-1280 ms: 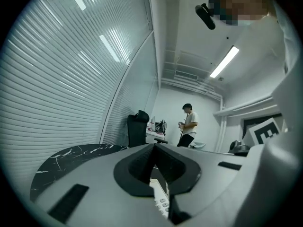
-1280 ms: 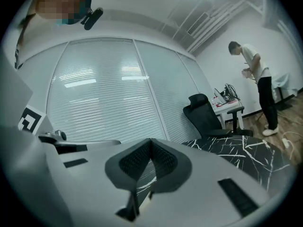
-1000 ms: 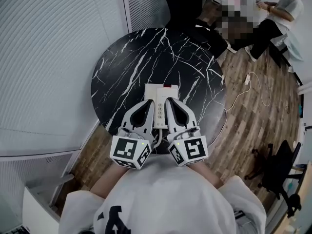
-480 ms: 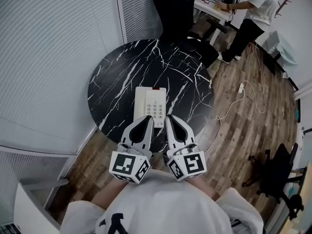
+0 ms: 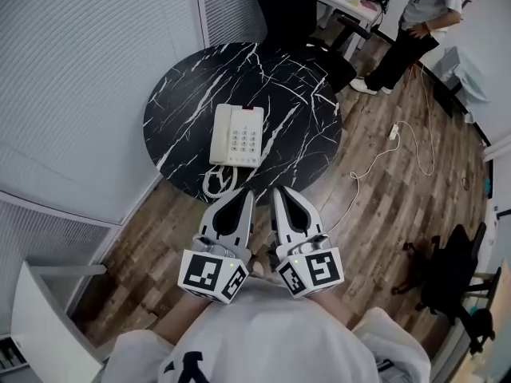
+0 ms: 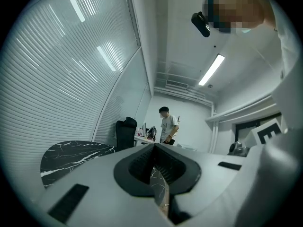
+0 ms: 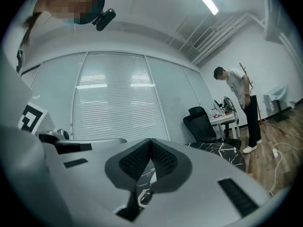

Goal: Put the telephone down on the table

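A white desk telephone lies flat on the round black marble table, near its front edge, with its coiled cord hanging over the rim. My left gripper and right gripper are side by side over the wooden floor, short of the table and apart from the telephone. Both have their jaws shut with nothing between them. In the right gripper view, a bit of the cord shows through the gap below the closed jaws. The left gripper view shows part of the table at left.
A black office chair stands behind the table. A person stands at a desk at the back right. A white cable runs across the wooden floor to the right. Window blinds line the left side. Another dark chair is at right.
Both grippers have drawn back from the table toward me, from over the telephone to over the floor. The telephone stays on the table.
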`<state>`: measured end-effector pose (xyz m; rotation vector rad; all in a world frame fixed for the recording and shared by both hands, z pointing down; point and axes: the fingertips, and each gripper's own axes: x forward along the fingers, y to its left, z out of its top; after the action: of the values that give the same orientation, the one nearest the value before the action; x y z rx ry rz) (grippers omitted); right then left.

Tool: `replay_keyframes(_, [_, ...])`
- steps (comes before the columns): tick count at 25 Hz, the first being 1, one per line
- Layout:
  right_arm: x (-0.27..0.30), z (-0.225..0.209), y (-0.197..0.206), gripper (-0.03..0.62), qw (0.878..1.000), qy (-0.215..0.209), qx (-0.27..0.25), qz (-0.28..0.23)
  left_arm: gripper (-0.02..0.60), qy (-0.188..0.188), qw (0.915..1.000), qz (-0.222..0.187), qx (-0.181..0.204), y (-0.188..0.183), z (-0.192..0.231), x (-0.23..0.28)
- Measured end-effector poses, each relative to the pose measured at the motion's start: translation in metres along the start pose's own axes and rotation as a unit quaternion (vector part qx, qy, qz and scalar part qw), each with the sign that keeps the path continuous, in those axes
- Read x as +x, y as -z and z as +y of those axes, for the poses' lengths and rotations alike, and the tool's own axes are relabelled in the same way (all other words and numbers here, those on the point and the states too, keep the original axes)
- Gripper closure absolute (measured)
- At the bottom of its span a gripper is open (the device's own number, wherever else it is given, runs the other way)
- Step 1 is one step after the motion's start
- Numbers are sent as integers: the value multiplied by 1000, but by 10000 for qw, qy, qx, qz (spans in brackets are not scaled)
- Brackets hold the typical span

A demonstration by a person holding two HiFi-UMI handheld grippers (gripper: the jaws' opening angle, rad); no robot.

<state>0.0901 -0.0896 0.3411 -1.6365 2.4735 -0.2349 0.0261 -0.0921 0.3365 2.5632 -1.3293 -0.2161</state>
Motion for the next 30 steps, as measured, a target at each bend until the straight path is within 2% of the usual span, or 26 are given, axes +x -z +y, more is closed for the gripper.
replay_keyframes(7, [-23, 18, -13, 566, 9999, -98, -25, -64, 577, 150, 9999, 63, 41, -4, -26, -18])
replay_keyframes(14, [-42, 33, -5, 566, 9995, -306, 97, -52, 577, -168, 9998, -13, 61, 3, -29, -49])
replay_keyframes(19, [-51, 46, -5, 566, 9991, -421, 63, -24, 577, -163, 9998, -145, 47, -4, -34, -63])
replay_keyframes(25, [-70, 67, -11, 566, 9995, -279, -30, -165, 577, -43, 9994, -281, 180, -19, -38, -90])
replay_keyframes(30, [-96, 107, 0, 566, 9998, -151, 8, -141, 577, 53, 9994, -279, 193, -23, -38, -136])
